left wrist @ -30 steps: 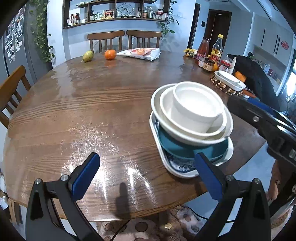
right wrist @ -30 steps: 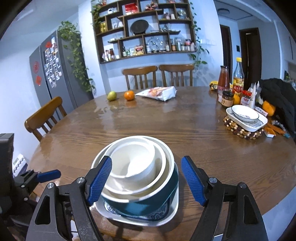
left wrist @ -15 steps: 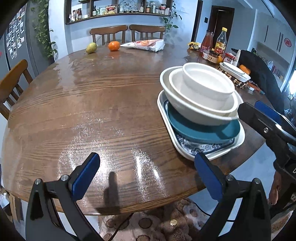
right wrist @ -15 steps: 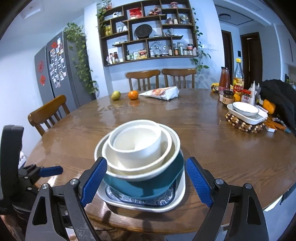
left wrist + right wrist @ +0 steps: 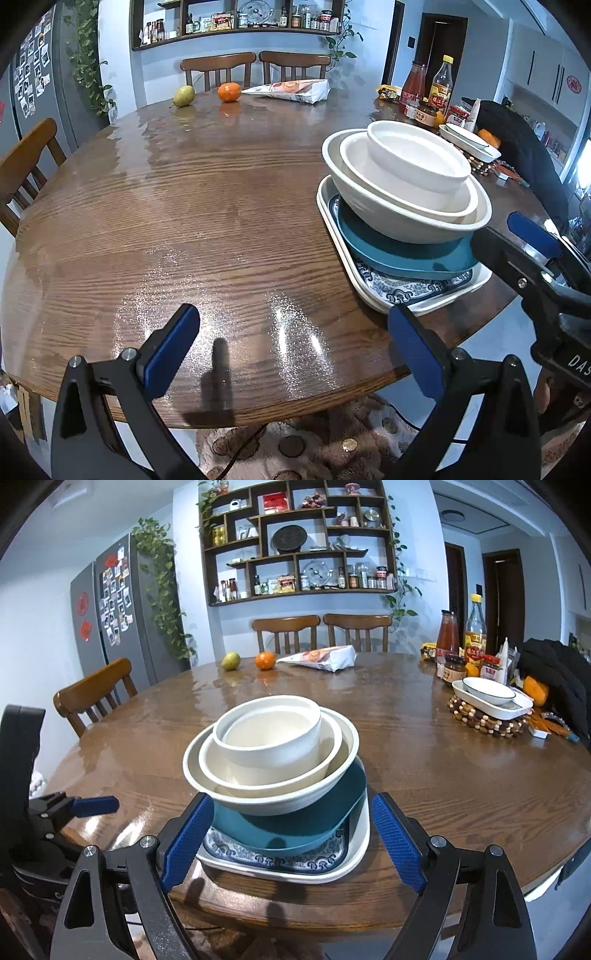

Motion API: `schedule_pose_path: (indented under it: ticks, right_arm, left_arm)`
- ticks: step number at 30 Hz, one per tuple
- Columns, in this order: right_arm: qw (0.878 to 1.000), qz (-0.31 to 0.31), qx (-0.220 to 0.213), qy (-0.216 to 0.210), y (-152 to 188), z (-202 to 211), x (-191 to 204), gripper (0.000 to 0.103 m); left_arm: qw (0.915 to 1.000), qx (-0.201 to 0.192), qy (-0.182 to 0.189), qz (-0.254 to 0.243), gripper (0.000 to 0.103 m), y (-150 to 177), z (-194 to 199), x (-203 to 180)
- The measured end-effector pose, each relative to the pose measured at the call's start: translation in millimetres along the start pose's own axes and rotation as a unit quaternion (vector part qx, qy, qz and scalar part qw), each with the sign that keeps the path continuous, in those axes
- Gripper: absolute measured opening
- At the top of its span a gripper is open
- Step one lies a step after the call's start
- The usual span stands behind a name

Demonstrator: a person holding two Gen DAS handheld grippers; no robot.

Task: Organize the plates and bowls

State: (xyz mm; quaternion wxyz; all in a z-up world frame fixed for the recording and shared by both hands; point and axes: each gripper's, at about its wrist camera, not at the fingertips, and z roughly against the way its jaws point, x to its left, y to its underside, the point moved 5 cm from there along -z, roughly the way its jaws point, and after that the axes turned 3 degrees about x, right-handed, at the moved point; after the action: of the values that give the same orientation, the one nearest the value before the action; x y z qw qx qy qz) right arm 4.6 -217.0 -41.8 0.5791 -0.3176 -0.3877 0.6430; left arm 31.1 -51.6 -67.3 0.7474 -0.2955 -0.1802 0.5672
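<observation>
White and teal crockery stands in one stack at the near edge of the round wooden table [image 5: 424, 746]. A small white bowl [image 5: 269, 734] sits inside a middle white bowl [image 5: 328, 753], inside a large white bowl [image 5: 266, 797], on a teal dish [image 5: 295, 830], all on a rectangular blue-patterned tray [image 5: 295, 867]. The right gripper [image 5: 291, 842] is spread wide, its blue pads flanking the tray's near end without clearly pressing it. The left gripper [image 5: 295, 350], also wide and empty, hangs over bare tabletop left of the stack. A pear [image 5: 231, 661] and an orange [image 5: 265, 660] lie across the table from the stack.
</observation>
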Motion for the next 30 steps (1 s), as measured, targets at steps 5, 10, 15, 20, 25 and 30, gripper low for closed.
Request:
schedule_pose_path:
  ticks: [5,10,15,20,25,30]
  right_arm:
    - [1.0,0.0,0.005,0.0,1.1,-1.8,-0.6,0.088]
    - [1.0,-0.001,0.006,0.001,2.3,-2.0,0.3,0.088]
    - [1.0,-0.002,0.009,0.002,4.6,-3.4,0.2,0.088]
    - [1.0,-0.002,0.011,0.002,5.4,-4.9,0.1,0.088]
    - [1.0,-0.003,0.011,0.003,5.4,-4.8,0.2,0.088]
    - [1.0,-0.003,0.013,0.004,6.7,-6.5,-0.7,0.088]
  left_arm:
    - [1.0,-0.001,0.002,-0.001,0.102,0.6,0.7,-0.5]
    - [1.0,0.0,0.003,-0.003,0.102,1.8,1.2,-1.0]
    - [1.0,-0.001,0.002,-0.005,0.102,1.3,1.6,-2.5]
    - [1.0,-0.004,0.003,-0.008,0.102,2.3,3.2,-3.8]
    - [0.9999,-0.004,0.003,-0.009,0.102,2.6,3.6,-4.3]
    - [0.9999,-0.005,0.003,-0.008,0.102,2.9,3.8,-4.9]
